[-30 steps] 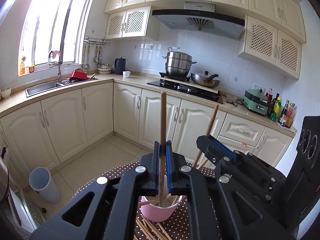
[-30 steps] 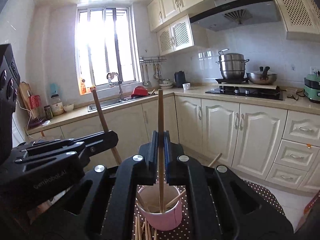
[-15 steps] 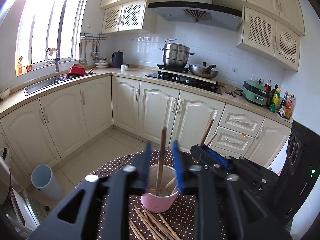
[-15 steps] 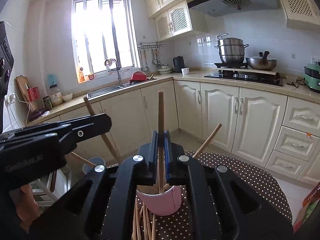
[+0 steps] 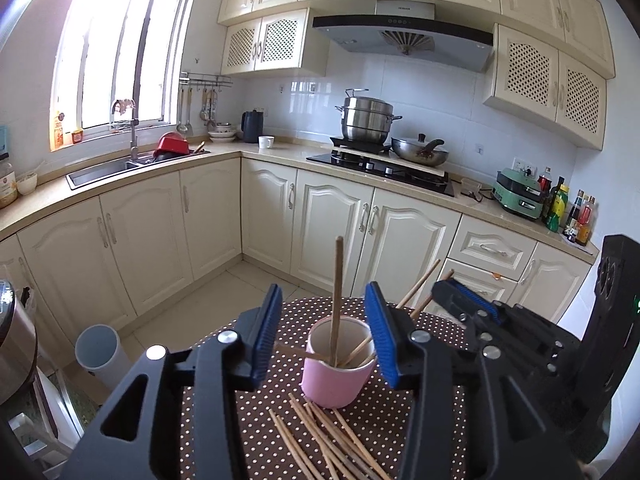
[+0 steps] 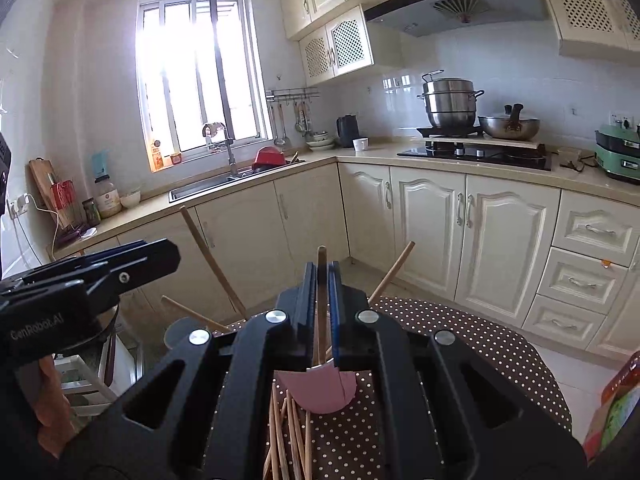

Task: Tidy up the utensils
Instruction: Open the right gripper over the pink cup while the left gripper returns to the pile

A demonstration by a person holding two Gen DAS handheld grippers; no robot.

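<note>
- Left tongs [image 5: 325, 334]: just opened, jaws apart either side of chopstick [image 5: 337, 300] standing in pink cup [image 5: 338, 364].
- Right tongs [image 6: 322, 308]: clamped on another chopstick [image 6: 321, 276] above cup.
- Loose chopsticks [image 5: 328, 440] on tabletop [image 5: 248, 420] before cup.

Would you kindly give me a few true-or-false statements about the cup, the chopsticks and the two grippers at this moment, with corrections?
1. The left gripper is clamped on a chopstick. False: its jaws have just been opening and stand apart; the upright chopstick stands free in the pink cup.
2. The right gripper is shut on a chopstick. True.
3. Loose chopsticks lie on the dotted tablecloth in front of the cup. True.
4. The cup lies on its side. False: it stands upright.
</note>
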